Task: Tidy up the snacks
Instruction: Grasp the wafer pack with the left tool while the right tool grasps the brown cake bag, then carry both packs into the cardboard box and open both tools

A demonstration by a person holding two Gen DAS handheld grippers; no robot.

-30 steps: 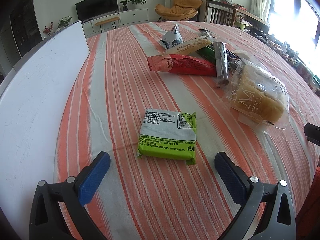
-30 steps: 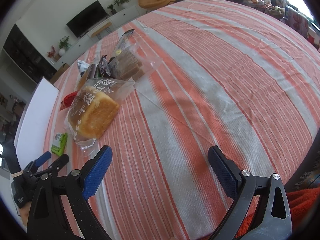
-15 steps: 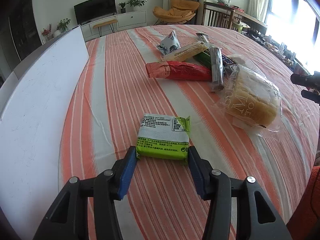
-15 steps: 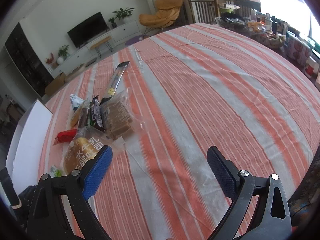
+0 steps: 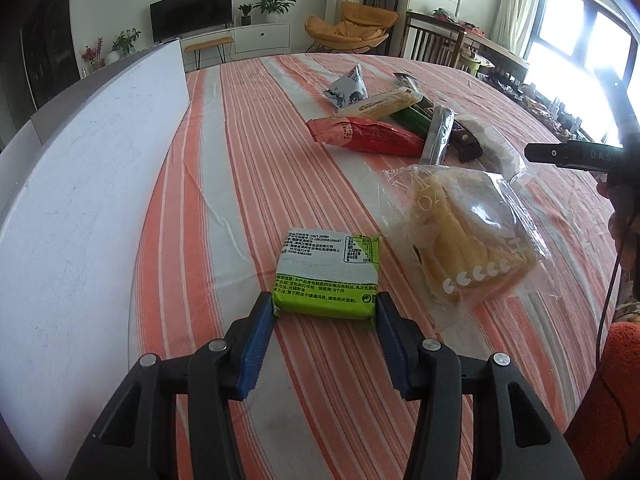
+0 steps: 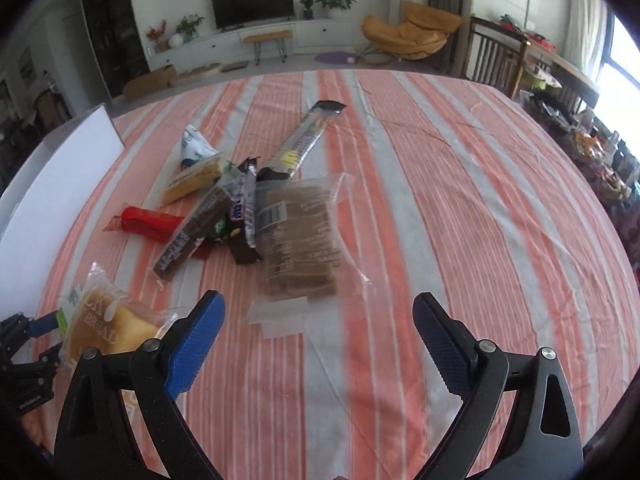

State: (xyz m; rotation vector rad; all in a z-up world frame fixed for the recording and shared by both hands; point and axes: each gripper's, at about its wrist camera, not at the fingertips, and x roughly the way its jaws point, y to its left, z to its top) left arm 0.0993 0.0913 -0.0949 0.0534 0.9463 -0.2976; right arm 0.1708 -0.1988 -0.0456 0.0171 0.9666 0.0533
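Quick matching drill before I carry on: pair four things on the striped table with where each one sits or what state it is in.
Things:
1. green packet
2. clear bag of yellow bread
3. red packet
4. right tool

Places or states:
A. lying at the near edge of the snack pile farther up the table
B. open, nothing between its fingers
C. between the left tool's blue pads, which press on its sides
D. on the cloth just right of the green packet

Pairs: 1-C, 2-D, 3-A, 4-B
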